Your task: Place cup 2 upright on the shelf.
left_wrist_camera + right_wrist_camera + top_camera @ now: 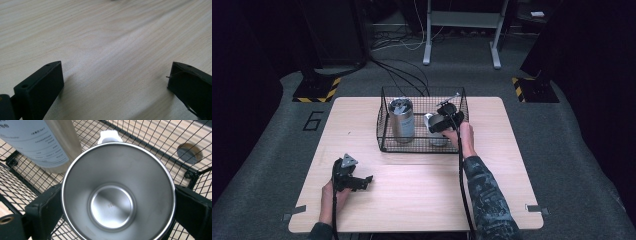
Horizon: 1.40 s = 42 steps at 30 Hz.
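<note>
One shiny steel cup (117, 192) with a white handle stands upright inside the black wire basket (384, 127), in its right part. The right gripper (443, 121) holds this cup, its two jaws pressing on both sides of the rim. Just beside the cup stands one tall steel bottle (402, 120), also in the basket. The left gripper (364, 181) rests on the light wooden table (412, 200), well apart, its jaws spread wide with nothing between them.
</note>
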Each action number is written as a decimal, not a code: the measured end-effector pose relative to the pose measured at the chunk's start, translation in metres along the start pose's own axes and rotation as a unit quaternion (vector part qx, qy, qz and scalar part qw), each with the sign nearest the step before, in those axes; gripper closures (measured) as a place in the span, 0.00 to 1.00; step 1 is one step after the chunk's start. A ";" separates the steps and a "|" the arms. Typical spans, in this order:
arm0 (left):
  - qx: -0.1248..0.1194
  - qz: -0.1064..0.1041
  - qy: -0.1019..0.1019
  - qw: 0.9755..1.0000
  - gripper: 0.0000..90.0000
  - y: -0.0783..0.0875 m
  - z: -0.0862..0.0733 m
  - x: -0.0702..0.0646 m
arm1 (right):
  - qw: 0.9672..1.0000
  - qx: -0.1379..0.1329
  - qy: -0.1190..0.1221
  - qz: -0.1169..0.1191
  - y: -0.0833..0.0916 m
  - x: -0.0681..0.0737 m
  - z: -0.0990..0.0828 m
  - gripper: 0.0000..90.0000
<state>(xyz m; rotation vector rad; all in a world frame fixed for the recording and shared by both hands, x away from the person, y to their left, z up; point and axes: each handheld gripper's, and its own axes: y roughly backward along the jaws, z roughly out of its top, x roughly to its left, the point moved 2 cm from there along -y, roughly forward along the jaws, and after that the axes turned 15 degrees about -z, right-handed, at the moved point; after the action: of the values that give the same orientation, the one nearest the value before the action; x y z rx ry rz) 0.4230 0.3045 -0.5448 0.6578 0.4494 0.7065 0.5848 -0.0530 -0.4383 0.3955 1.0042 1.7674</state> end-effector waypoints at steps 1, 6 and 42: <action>0.000 0.000 0.001 1.000 0.00 0.000 0.000 0.000 | 1.000 0.004 -0.004 0.003 0.000 0.000 -0.001 0.05; -0.002 0.002 -0.002 1.000 0.00 0.000 0.000 0.000 | 1.000 0.011 -0.001 0.007 0.001 0.000 -0.001 0.05; -0.012 -0.001 0.011 1.000 0.00 -0.002 0.001 -0.001 | 0.990 -0.111 0.068 0.048 0.118 0.008 -0.017 0.00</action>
<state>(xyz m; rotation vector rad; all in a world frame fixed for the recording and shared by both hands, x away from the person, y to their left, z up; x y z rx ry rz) 0.4237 0.3026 -0.5455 0.6272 0.4602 0.7170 0.4980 -0.0685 -0.3576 0.1865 0.8817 1.9921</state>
